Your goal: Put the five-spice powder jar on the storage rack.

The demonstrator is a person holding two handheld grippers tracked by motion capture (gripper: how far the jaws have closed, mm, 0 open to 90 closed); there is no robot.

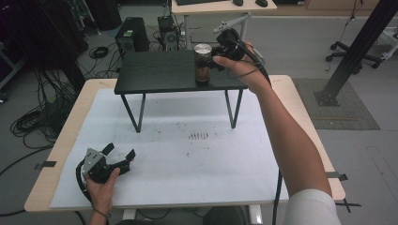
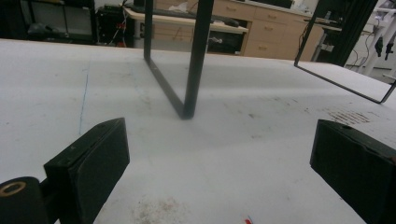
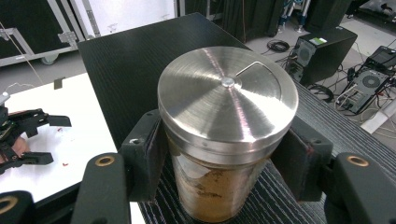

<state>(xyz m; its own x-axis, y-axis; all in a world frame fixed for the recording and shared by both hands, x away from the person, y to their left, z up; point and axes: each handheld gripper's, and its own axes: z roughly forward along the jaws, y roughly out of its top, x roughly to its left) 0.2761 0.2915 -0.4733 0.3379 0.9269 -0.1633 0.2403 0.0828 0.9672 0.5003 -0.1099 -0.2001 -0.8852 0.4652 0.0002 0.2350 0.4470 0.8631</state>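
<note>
A glass jar (image 1: 202,65) with a brushed steel lid (image 3: 227,95) stands on the right part of a low black shelf (image 1: 159,72). Brown powder (image 3: 212,193) fills its lower part. My right gripper (image 1: 210,60) reaches in from the right, and in the right gripper view its two pads (image 3: 148,154) press the jar's sides just under the lid. Near the front left of the white mat (image 1: 187,154), my left gripper (image 1: 121,151) rests low in a hand, open. In the left gripper view its gripper (image 2: 219,158) has its jaws far apart with bare mat between them.
The shelf stands on thin black legs (image 2: 196,60) over the mat, on a wooden table (image 1: 65,136). Faint brown stains (image 1: 198,136) mark the mat's middle. Computer towers (image 1: 132,35), cables and another desk lie on the floor beyond the table.
</note>
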